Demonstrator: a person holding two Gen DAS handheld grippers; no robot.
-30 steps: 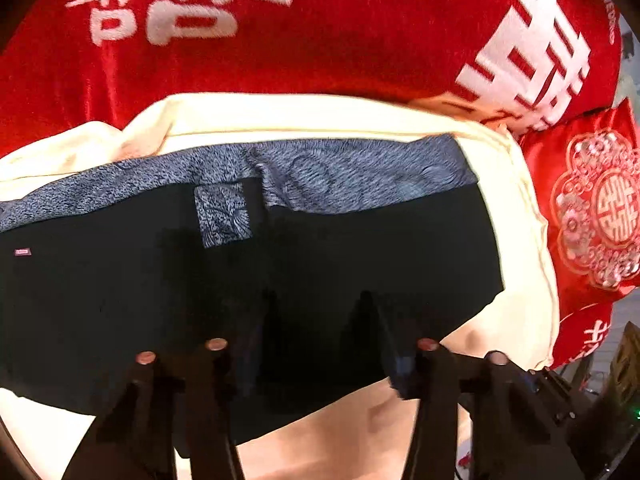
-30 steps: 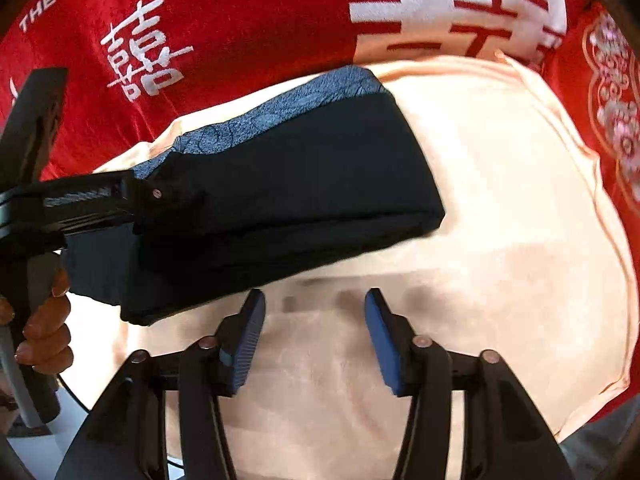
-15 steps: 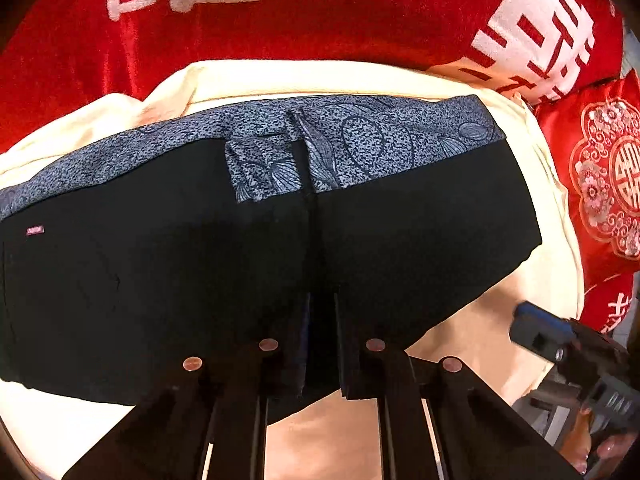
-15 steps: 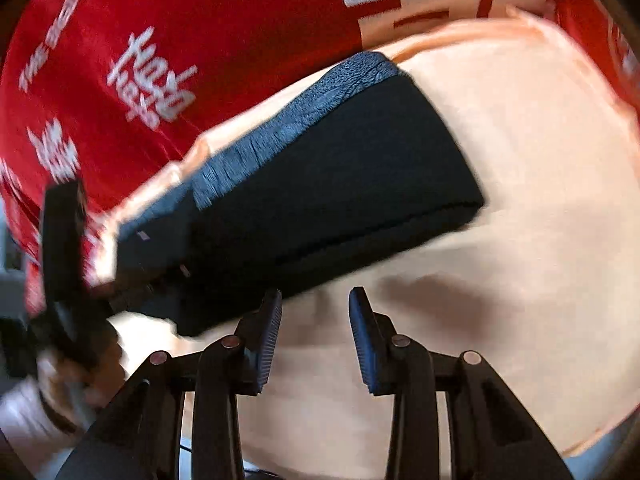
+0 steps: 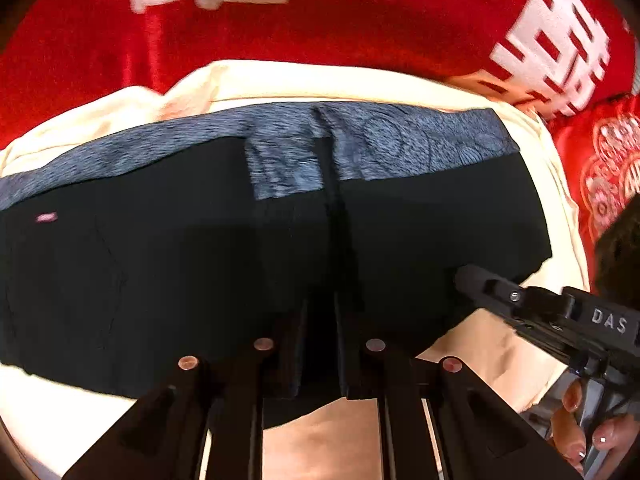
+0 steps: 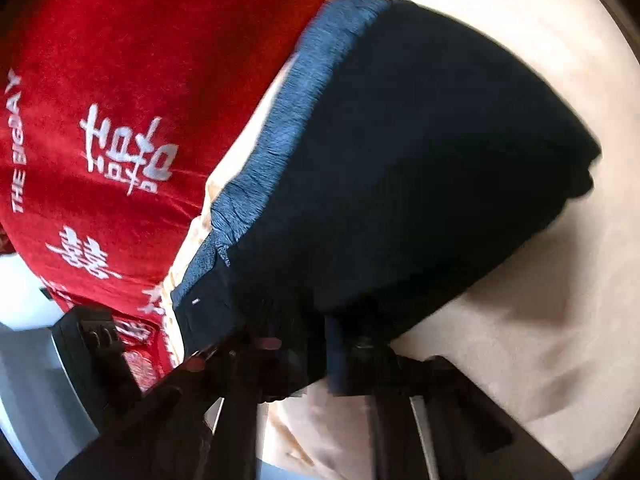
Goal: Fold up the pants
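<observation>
Black pants (image 5: 180,260) with a blue-grey patterned waistband (image 5: 400,140) lie folded on a cream cloth (image 5: 280,84). My left gripper (image 5: 320,344) is closed to a narrow gap over the pants' near edge, with dark fabric between the fingers. My right gripper reaches in from the right in the left wrist view (image 5: 464,276), its tip at the pants' right end. In the blurred right wrist view, the right gripper (image 6: 316,344) is nearly closed at the near edge of the pants (image 6: 420,160).
A red blanket with white characters (image 5: 320,20) covers the surface behind the cream cloth. A red embroidered cushion (image 5: 600,168) lies at the right. The person's hand (image 5: 580,432) holds the right gripper's handle.
Both grippers closed from wide open. The left one moved in over the pants' near edge. The right one swung left to the pants' right end.
</observation>
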